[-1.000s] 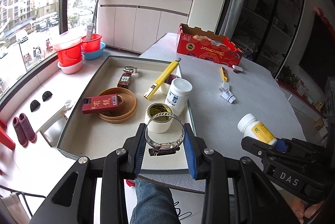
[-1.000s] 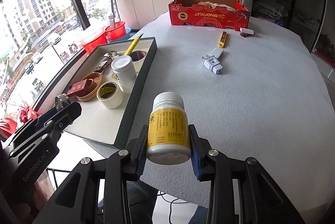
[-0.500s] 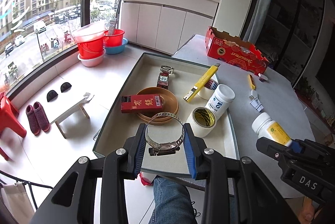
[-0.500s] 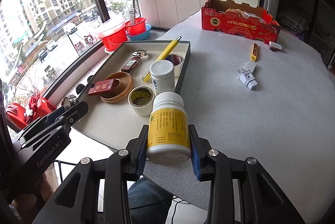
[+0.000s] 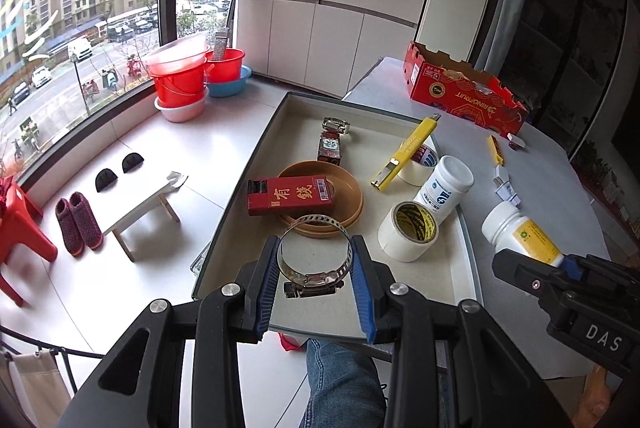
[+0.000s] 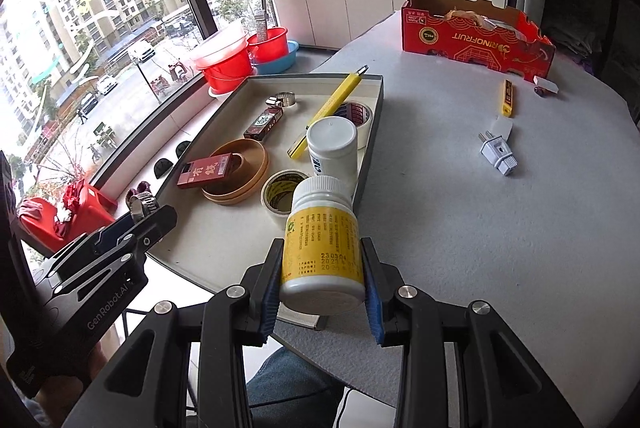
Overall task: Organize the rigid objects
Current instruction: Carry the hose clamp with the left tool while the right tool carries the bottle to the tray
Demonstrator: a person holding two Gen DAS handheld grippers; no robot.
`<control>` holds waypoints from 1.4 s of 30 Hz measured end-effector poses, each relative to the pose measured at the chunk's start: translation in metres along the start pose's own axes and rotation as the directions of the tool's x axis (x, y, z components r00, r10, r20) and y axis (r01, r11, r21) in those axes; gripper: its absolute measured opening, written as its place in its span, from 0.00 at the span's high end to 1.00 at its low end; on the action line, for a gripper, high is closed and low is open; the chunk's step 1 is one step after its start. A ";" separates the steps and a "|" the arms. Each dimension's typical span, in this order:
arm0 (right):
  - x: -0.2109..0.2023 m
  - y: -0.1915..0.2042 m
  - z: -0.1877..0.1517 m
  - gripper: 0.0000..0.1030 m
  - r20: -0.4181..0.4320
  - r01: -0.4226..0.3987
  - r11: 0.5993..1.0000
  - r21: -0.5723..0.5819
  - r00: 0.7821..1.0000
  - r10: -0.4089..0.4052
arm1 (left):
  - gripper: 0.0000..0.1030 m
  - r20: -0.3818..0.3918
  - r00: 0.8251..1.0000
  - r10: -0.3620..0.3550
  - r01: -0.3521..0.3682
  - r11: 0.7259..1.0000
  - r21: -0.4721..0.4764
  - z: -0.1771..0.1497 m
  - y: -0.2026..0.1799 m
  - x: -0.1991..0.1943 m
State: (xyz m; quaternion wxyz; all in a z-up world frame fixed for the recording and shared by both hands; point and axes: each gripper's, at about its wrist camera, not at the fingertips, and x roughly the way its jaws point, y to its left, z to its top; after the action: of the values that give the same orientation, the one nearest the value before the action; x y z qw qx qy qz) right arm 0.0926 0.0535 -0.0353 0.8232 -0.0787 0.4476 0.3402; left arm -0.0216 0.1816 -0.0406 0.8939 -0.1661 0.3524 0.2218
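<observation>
Steel, ridged and ring-shaped, the metal hose clamp (image 5: 315,254) sits pinched between the blue pads of the left gripper (image 5: 316,284), held in the air over the near end of the shallow grey tray (image 5: 256,164). The right gripper (image 6: 322,278) clamps a white plastic bottle with a yellow label (image 6: 322,240), cap pointing away, above the tray's near right corner at the edge of the grey felt-covered table (image 6: 480,228).

Inside the tray lie a round brown dish (image 5: 344,196) with a red rectangular box (image 5: 290,195) resting across it, a roll of white tape (image 5: 408,231), an upright white bottle with blue print (image 5: 444,186), a yellow utility knife (image 5: 406,152) leaning on a second tape roll (image 5: 420,164), a small dark red packet (image 5: 330,146) and another hose clamp (image 5: 336,126).
</observation>
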 end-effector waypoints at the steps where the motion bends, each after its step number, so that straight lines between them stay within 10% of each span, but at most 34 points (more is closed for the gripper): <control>1: 0.001 0.002 0.001 0.64 0.001 -0.005 1.000 -0.004 1.000 0.005 | 0.64 -0.002 1.000 0.001 -0.001 1.000 0.002 0.001 0.000 0.002; 42: 0.033 0.020 0.015 0.64 -0.013 -0.026 0.999 -0.020 1.000 0.025 | 0.64 -0.034 0.998 0.053 -0.051 0.998 0.048 0.014 -0.002 0.034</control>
State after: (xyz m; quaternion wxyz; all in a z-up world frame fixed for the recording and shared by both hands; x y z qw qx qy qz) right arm 0.1019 0.0908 -0.0490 0.8151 -0.0833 0.4504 0.3546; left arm 0.0091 0.1959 -0.0542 0.8852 -0.1397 0.3773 0.2336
